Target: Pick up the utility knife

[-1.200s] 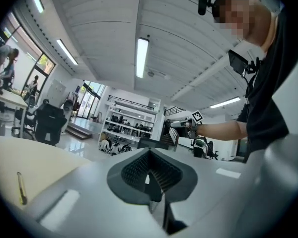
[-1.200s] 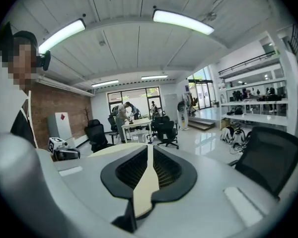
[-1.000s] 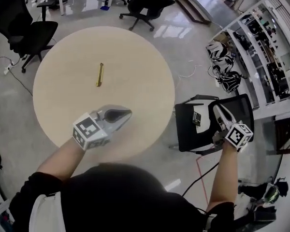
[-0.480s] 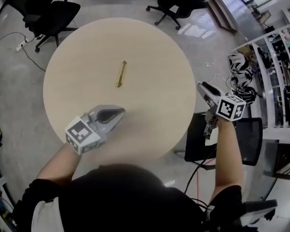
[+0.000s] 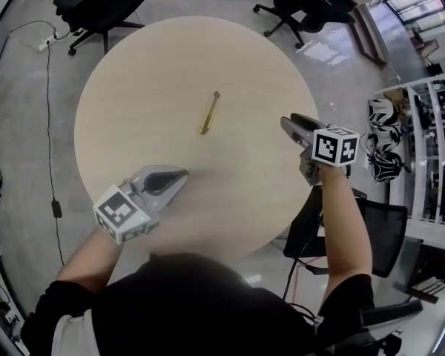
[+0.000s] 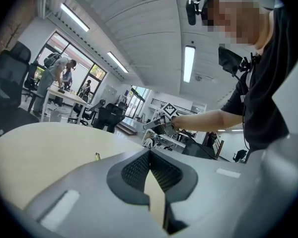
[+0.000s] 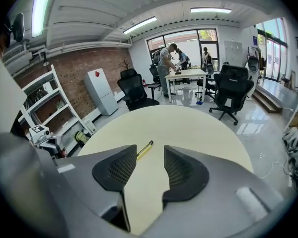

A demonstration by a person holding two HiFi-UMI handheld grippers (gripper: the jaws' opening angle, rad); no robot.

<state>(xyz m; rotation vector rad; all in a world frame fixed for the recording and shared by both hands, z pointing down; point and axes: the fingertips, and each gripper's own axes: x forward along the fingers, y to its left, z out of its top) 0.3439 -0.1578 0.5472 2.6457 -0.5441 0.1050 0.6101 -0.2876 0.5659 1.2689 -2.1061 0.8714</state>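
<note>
Utility knife [image 5: 209,113] is lying untouched on the desk [image 5: 133,87]; reaching seems the step in hand. Right gripper [image 5: 289,122] is hovering apart, jaws just opening, nothing between; left gripper [image 5: 176,176] is hanging closed. Next: straddling its body.

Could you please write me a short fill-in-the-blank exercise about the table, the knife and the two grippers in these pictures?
1. The utility knife lies on a ____ table.
2. The right gripper has its jaws ____, with nothing between them.
3. The left gripper has its jaw tips pressed ____.

Missing words: round; apart; together.

Note: the right gripper's jaws have just been opening.
</note>
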